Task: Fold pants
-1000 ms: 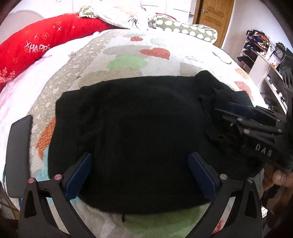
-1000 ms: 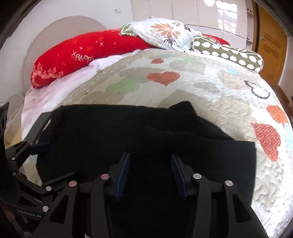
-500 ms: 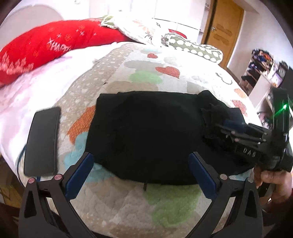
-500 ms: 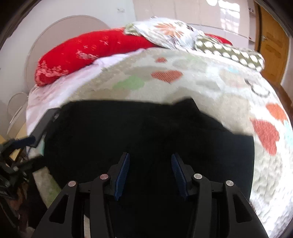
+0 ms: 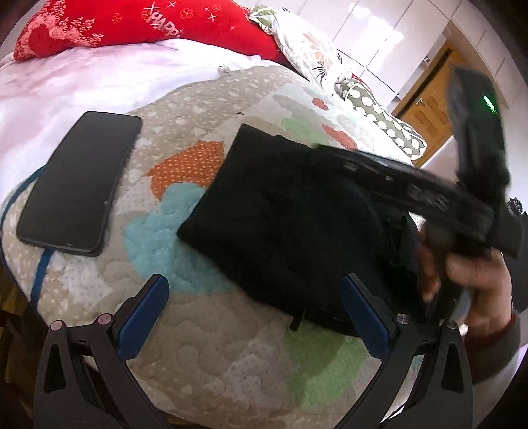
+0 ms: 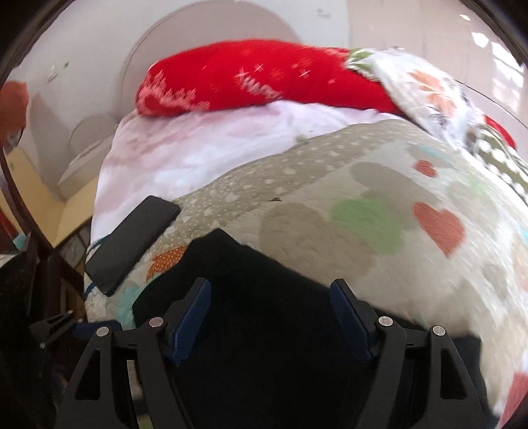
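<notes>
Your left gripper (image 5: 254,310): jaws wide, nothing between pads, over quilt (image 5: 231,359) at near edge of pants (image 5: 280,214). Your right gripper (image 6: 270,312): jaws wide, just been opening, pads clear of cloth, above pants. One pair black pants, folded, flat on quilt, right of centre. One phone (image 5: 81,184), far left. One red pillow (image 5: 138,26), far side. One hand (image 5: 468,274) visible.

We see the left gripper (image 5: 254,310): black frame w/ open triangle cut-outs, blue pads, pinkish rivets on the left arm, silver on the right. Right gripper (image 6: 270,310): same black build, blue pads, silver screws. Its body shows a green light. Right hand (image 5: 468,280) has a grey sleeve w/ dark red cuff.
</notes>
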{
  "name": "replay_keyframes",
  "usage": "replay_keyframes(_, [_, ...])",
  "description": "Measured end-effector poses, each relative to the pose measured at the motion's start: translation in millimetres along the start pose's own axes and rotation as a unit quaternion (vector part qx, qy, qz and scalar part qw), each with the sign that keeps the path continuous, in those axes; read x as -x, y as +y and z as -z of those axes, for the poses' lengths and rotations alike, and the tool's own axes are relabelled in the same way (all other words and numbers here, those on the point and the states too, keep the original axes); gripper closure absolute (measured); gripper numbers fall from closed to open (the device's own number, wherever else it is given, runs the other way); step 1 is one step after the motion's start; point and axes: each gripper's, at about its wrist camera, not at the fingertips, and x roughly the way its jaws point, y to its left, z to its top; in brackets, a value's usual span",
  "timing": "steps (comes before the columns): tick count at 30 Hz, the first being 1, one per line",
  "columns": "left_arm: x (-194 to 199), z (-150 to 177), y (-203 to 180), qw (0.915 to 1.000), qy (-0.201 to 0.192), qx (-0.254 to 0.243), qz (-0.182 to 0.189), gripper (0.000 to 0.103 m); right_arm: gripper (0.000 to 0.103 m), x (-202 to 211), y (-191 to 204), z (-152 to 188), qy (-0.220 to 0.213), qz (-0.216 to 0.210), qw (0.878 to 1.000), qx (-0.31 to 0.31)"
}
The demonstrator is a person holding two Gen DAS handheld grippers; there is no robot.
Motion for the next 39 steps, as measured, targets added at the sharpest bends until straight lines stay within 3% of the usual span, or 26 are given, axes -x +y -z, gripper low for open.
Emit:
replay_keyframes(7, [-14, -6, -1, 0.9999, -0.01, -0.002, -0.002, 0.0, 0.023, -47, 4, -7, 0.036, -0.044, 0.998, 0.019])
replay_keyframes(8, [-16, -7, -1, 0.9999, -0.012, -0.003, -0.003, 0.0, 0.029, -52, 4, -8, 0.036, -0.051, 0.998, 0.013])
replay_keyframes(9, [-17, -8, -1, 0.9999, -0.014, -0.005, -0.004, 0.0, 0.046, -56, 3, -8, 0.035, -0.067, 0.997, 0.003])
replay_keyframes(10, [-18, -8, -2, 0.9998, -0.016, -0.008, -0.004, 0.0, 0.054, -58, 3, -8, 0.035, -0.077, 0.996, -0.004])
replay_keyframes(12, [-18, -10, -6, 0.9996, -0.019, -0.02, -0.006, 0.006, 0.062, -55, 3, -8, 0.029, -0.076, 0.997, -0.014])
replay_keyframes(14, [-11, -12, -8, 0.9992, -0.029, -0.026, -0.011, 0.041, 0.07, -40, -3, -9, 0.011, -0.083, 0.996, -0.026])
replay_keyframes(16, [0, -17, -9, 0.9989, -0.039, -0.027, -0.004, 0.064, 0.075, -16, -13, -11, -0.018, -0.089, 0.995, -0.045])
replay_keyframes(21, [43, -27, -42, 0.9933, -0.09, -0.064, 0.035, 0.07, 0.082, 77, -48, 0, -0.117, -0.093, 0.986, -0.075])
replay_keyframes(26, [75, -17, -119, 0.9737, -0.129, -0.164, 0.091, 0.07, 0.085, 154, -97, 48, -0.18, -0.05, 0.974, -0.127])
replay_keyframes(31, [51, 18, -197, 0.952, -0.091, -0.251, 0.149, 0.07, 0.085, 194, -149, 130, -0.17, 0.028, 0.961, -0.218])
replay_keyframes(32, [38, 29, -210, 0.9473, -0.077, -0.269, 0.156, 0.07, 0.08, 197, -157, 147, -0.162, 0.042, 0.957, -0.238])
replay_keyframes(35, [0, 62, -239, 0.9337, 0.002, -0.309, 0.182, 0.07, 0.076, 208, -170, 188, -0.138, 0.079, 0.945, -0.286])
replay_keyframes(37, [-7, 77, -246, 0.9244, 0.032, -0.328, 0.193, 0.07, 0.054, 217, -174, 211, -0.139, 0.089, 0.936, -0.311])
replay_keyframes(38, [-5, 81, -247, 0.92, 0.033, -0.338, 0.195, 0.07, 0.037, 220, -174, 219, -0.142, 0.089, 0.931, -0.324])
replay_keyframes(39, [2, 84, -245, 0.9163, 0.024, -0.349, 0.195, 0.07, 0.033, 222, -171, 226, -0.15, 0.075, 0.927, -0.336])
